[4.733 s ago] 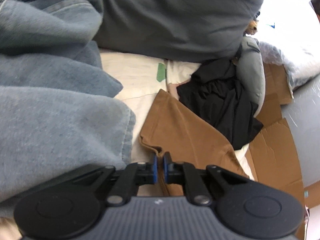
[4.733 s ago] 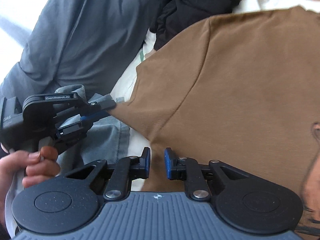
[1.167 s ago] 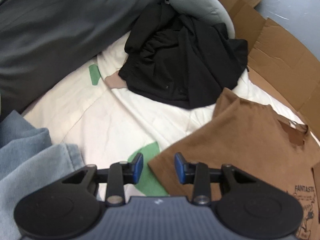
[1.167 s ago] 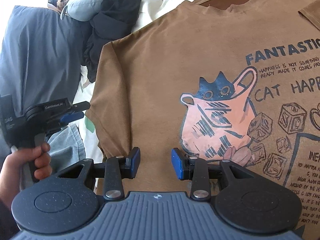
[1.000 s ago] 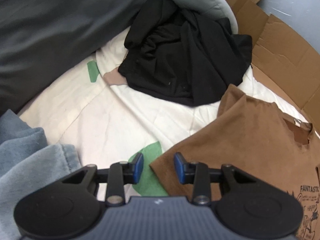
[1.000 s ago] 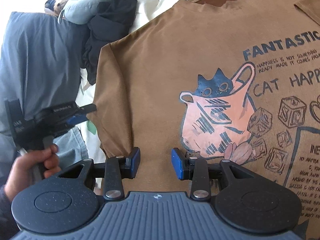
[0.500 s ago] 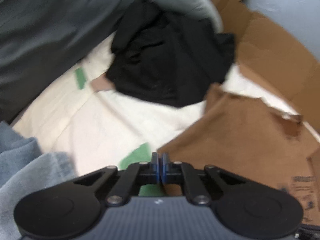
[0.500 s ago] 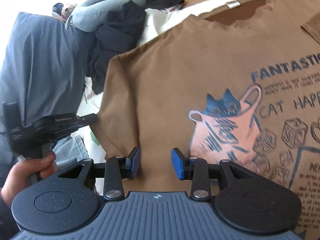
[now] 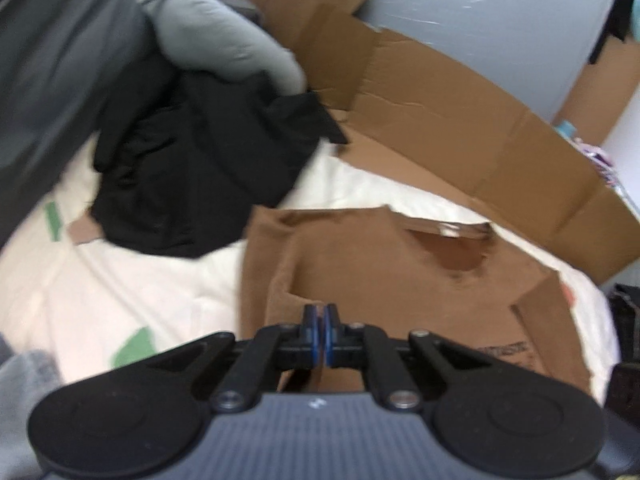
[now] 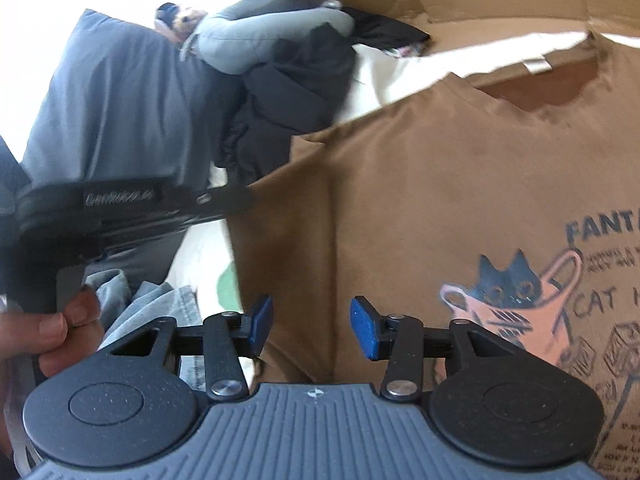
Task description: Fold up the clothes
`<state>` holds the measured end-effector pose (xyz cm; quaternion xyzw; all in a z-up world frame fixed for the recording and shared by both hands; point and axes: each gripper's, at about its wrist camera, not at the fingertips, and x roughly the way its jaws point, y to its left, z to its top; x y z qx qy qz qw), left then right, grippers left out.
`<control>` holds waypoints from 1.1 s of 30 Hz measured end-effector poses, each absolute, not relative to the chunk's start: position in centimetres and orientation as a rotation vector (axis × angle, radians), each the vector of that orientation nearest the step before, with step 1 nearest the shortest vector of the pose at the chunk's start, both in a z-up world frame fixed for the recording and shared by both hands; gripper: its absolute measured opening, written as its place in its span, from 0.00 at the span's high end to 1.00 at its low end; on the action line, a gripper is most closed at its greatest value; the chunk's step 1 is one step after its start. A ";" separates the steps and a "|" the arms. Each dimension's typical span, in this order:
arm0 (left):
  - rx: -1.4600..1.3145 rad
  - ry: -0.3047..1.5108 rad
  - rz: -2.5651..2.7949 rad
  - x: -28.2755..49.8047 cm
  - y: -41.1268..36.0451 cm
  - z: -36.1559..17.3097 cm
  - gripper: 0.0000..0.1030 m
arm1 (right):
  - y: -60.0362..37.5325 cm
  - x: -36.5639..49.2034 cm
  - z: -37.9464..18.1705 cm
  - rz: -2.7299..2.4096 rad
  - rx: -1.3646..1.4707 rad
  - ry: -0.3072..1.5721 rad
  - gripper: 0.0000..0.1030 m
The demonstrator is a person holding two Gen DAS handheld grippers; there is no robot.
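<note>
My left hand-held gripper [image 9: 320,334] is clenched on the side edge of the brown cat-print T-shirt [image 10: 440,200], which lies print-up on the white bed sheet [image 9: 120,280], while my right hand-held gripper [image 10: 311,328] hangs released over the shirt's near edge, its jaws having just been opening with nothing pinched between them. To fold cleanly, I judge I should carry the raised flap across toward the print, keeping its edge taut and parallel to the shirt's side. The black garment [image 9: 200,160] beyond stays clear.

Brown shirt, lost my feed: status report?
Left gripper shut on brown shirt edge, fold lifted. Right gripper open, jaws just widened, nothing between. Black garment beside the shirt, clear.
</note>
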<state>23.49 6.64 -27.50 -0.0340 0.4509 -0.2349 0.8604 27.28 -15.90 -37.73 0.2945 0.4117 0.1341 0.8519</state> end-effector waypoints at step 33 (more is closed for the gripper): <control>-0.056 0.984 -0.423 26.7 6.1 -28.6 0.82 | -22.4 33.2 -44.4 0.140 0.838 0.838 0.58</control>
